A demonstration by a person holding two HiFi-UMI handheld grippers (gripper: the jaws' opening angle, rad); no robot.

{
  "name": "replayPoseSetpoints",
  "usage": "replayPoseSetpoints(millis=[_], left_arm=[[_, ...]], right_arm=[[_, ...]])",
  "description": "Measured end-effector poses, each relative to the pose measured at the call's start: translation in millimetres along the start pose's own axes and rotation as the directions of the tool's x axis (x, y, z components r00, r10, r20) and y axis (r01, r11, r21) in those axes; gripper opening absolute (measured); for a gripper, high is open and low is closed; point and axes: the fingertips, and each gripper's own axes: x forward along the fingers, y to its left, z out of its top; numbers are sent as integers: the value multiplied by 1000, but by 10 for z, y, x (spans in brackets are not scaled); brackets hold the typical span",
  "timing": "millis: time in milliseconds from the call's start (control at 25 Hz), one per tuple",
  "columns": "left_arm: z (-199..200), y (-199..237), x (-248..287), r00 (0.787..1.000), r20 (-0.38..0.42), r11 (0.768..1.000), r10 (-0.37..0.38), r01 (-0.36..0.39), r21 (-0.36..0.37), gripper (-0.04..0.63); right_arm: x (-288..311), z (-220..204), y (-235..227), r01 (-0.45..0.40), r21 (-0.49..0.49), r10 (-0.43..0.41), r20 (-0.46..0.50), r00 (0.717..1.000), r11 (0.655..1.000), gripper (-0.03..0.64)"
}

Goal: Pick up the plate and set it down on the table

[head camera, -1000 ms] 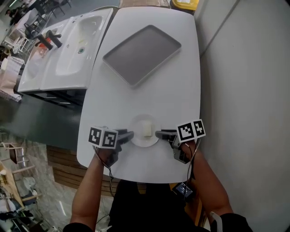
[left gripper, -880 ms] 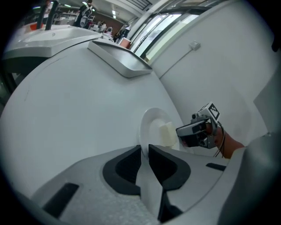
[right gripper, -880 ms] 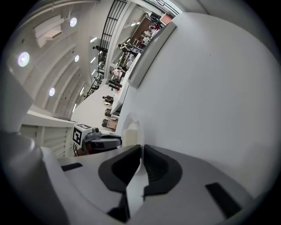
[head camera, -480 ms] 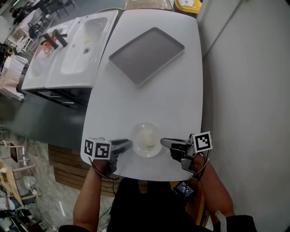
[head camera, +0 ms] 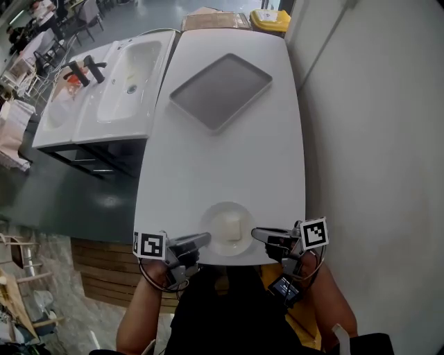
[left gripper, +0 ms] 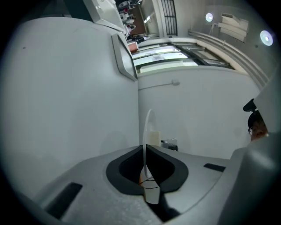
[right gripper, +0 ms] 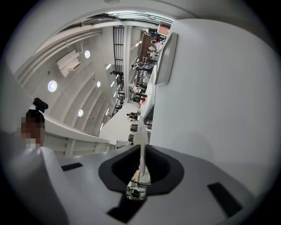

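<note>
A small white plate with a pale block on it is at the near edge of the white table. My left gripper has the plate's left rim between its jaws, which are closing, pads pressed on it. My right gripper is shut on the right rim. In the left gripper view the plate shows edge-on, running up out of the gripper. The right gripper view shows the thin rim the same way. I cannot tell whether the plate is off the table.
A grey rectangular tray lies at the far end of the table. A white double sink unit stands to the left, with dark floor beside it. A pale wall runs along the table's right side. A yellow bin is beyond the table.
Both grippers have closed from either side onto the plate's rim. The plate has come toward the table's near edge and looks larger in the head view.
</note>
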Motion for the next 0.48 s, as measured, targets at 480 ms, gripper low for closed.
replayPoseSetpoints(millis=[480], left_arm=[[-835, -230, -1296, 996, 14, 980, -86, 88, -177, 14]], right_arm=[[389, -1141, 749, 125, -253, -107, 87, 991, 959, 115]])
